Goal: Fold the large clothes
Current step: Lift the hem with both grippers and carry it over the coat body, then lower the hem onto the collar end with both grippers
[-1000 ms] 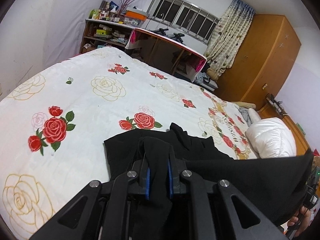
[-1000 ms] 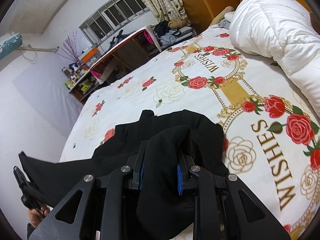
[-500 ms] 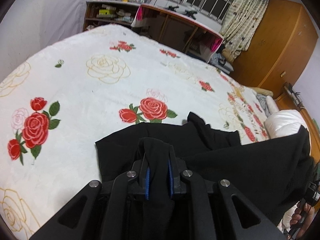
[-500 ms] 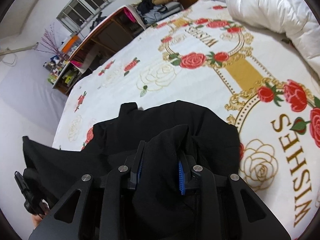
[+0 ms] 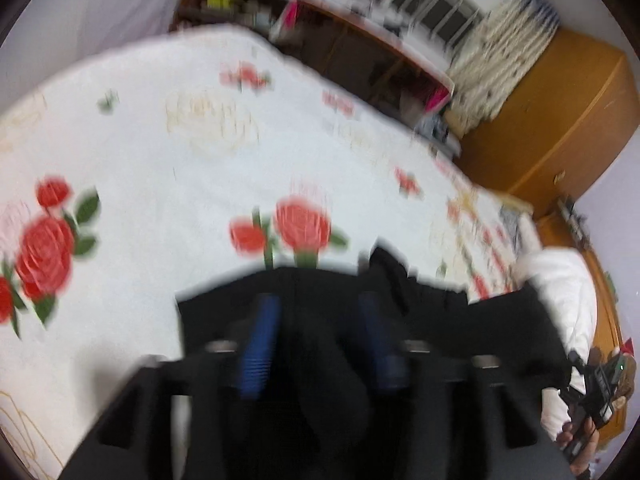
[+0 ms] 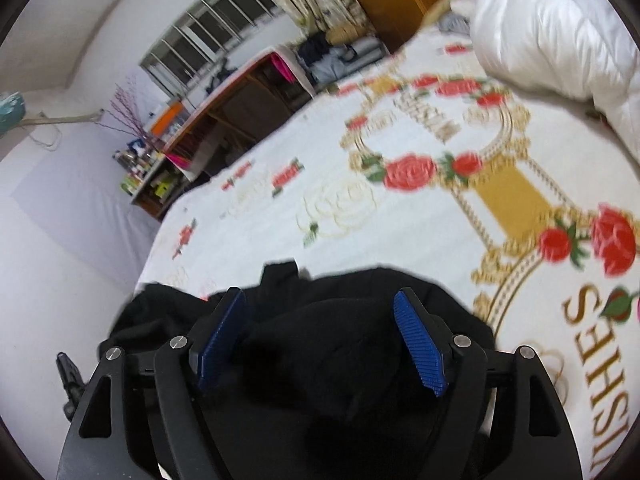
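A black garment (image 5: 500, 332) lies bunched on the rose-patterned bedspread (image 5: 180, 160) at the near edge of the bed. My left gripper (image 5: 320, 316) is open, its blue pads (image 5: 260, 344) spread with black cloth loose between them. My right gripper (image 6: 320, 320) is open too, its blue pads (image 6: 420, 344) wide apart over a fold of the same garment (image 6: 340, 360). The left wrist view is blurred by motion. The right gripper also shows in the left wrist view (image 5: 596, 384), held in a hand at the lower right.
A white duvet (image 6: 560, 32) is piled at the head of the bed. A wooden wardrobe (image 5: 560, 112) and a desk (image 5: 360, 52) with shelves stand beyond the bed under a window. The bedspread (image 6: 400, 208) stretches ahead of both grippers.
Both grippers have opened and let go of the black garment, which has dropped onto the bed. Both cameras are moving, the left one fast.
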`<state>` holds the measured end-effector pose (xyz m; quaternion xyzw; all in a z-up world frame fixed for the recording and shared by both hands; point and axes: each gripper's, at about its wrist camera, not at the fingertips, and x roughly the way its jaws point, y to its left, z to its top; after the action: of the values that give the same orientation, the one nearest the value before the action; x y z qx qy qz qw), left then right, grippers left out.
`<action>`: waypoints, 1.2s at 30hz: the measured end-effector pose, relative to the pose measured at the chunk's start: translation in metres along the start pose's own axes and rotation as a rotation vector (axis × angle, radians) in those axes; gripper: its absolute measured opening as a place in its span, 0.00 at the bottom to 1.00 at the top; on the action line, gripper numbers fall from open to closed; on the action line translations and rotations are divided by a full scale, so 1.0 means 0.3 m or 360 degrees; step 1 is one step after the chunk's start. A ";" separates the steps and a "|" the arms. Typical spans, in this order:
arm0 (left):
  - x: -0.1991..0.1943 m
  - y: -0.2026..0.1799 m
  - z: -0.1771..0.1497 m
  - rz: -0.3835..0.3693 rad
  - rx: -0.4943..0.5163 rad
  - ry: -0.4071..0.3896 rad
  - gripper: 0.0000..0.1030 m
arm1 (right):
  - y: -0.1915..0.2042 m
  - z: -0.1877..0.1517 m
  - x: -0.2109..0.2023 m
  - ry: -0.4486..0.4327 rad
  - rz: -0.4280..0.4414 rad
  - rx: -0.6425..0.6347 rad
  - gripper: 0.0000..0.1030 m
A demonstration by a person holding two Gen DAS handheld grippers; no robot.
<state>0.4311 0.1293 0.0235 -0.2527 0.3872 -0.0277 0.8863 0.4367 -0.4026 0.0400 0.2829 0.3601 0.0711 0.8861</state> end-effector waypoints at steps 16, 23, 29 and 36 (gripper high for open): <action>0.162 0.038 -0.035 0.0114 0.0200 0.0175 0.64 | -0.105 -0.064 0.120 0.0147 -0.0114 -0.0104 0.74; 0.253 -0.023 -0.078 0.0170 0.0340 0.0196 0.31 | -0.148 -0.071 0.228 0.0277 -0.0206 -0.0125 0.41; 0.166 -0.089 -0.028 0.0206 0.0435 -0.0011 0.12 | -0.084 -0.033 0.178 0.0133 -0.0259 -0.0210 0.14; 0.261 -0.097 0.002 0.0301 0.0483 -0.0091 0.13 | -0.064 0.020 0.241 0.0053 -0.0398 -0.0266 0.13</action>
<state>0.4905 0.0851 -0.0151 -0.0791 0.3753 0.0050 0.9235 0.4920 -0.3974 -0.0104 0.1597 0.3999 -0.0054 0.9025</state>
